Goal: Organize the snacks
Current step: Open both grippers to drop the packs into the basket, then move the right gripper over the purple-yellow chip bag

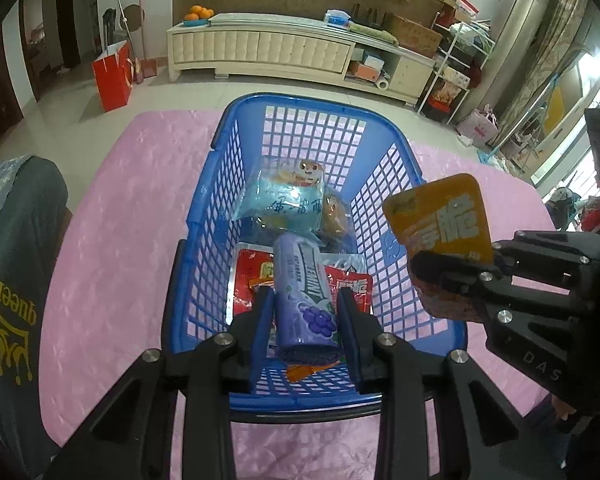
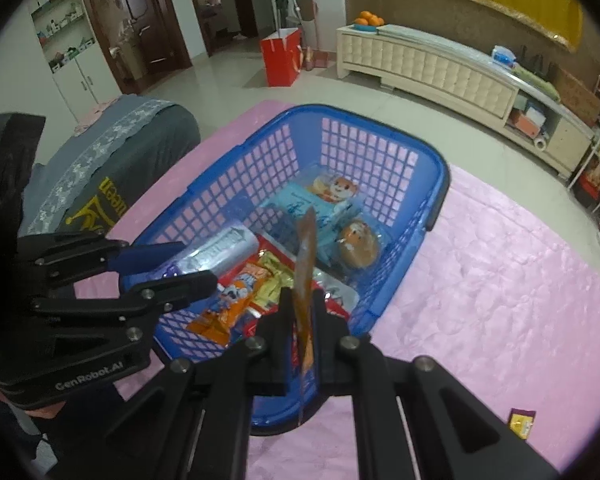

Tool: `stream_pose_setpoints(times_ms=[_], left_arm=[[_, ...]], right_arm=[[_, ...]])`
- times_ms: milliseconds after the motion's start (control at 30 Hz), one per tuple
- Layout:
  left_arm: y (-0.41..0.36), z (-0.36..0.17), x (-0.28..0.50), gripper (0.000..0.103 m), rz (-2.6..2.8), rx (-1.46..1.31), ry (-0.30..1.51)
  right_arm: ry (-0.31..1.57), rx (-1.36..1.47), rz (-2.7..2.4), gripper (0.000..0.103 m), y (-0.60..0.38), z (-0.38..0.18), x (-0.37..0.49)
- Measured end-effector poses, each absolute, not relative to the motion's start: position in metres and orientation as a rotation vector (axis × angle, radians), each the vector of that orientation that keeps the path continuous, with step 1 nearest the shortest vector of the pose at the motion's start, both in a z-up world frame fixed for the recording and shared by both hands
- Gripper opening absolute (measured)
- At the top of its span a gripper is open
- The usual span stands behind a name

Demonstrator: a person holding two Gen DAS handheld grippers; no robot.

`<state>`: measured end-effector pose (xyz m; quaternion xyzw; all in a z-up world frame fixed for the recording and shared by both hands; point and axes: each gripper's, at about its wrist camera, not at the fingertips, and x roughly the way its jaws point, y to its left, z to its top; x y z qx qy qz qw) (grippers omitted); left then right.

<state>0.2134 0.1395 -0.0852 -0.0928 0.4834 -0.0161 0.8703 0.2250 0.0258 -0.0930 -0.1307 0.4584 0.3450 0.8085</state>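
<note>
A blue plastic basket (image 1: 236, 184) (image 2: 440, 184) stands on the pink tablecloth. My left gripper (image 1: 305, 300) (image 2: 180, 264) is shut on a purple grape-candy tube (image 1: 305, 292) (image 2: 220, 252) and holds it over the basket's near end. My right gripper (image 2: 302, 300) (image 1: 432, 276) is shut on a flat orange snack packet (image 2: 306, 256) (image 1: 440, 216), seen edge-on in the right wrist view, just above the basket's right rim. Inside the basket lie a light blue packet (image 1: 284, 200) (image 2: 300, 200), a round brown snack (image 2: 358, 244), red packets (image 1: 256, 276) and an orange one (image 2: 228, 308).
The pink cloth (image 1: 112, 240) (image 2: 500, 280) covers the table around the basket. A small purple-and-yellow wrapper (image 2: 521, 424) lies near the front right. A grey garment with yellow lettering (image 1: 12, 280) (image 2: 112, 168) hangs at the left. Beyond the table: tiled floor, a cream cabinet (image 1: 284, 48), a red bag (image 1: 114, 74).
</note>
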Motion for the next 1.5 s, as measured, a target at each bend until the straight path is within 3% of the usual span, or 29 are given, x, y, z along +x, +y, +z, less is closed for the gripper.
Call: stream_pose_setpoints(times_ms=[33,100,167,233,400,1067,1300,1500], left_arm=[[0.14,-0.085,0.213,0.03,-0.035,-0.194,1.009],[0.14,-0.085,0.214,0.042,-0.035,-0.2,1.004],[0.142,-0.082,0.212,0.043,-0.032,-0.206,0.997],[0.143,-0.078,0.21,0.043,-0.034,-0.203,0.991],[0.143,-0.069,0.202,0.043,-0.03,-0.196,0.975],[0.036,-0.03,0.195,0.045,-0.158,-0.074,0.931],[-0.02,-0.04,0.203,0.064,-0.201,-0.023,0.942],[-0.058,-0.064,0.215,0.066,-0.23,0.025,0.979]], right_arm=[[0.987,-0.283,0.734,0.011,0.026,-0.094,0.225],[0.994,-0.292,0.718,0.014,0.025,-0.096,0.225],[1.006,-0.3,0.709,0.021,0.024,-0.098,0.224],[1.032,-0.293,0.738,0.041,0.023,-0.099,0.223],[0.982,-0.288,0.72,0.06,0.015,-0.087,0.213],[0.918,-0.168,0.563,0.062,-0.106,-0.048,0.195],[0.927,-0.144,0.485,0.077,-0.156,-0.057,0.195],[0.961,-0.135,0.428,0.084,-0.19,-0.078,0.205]])
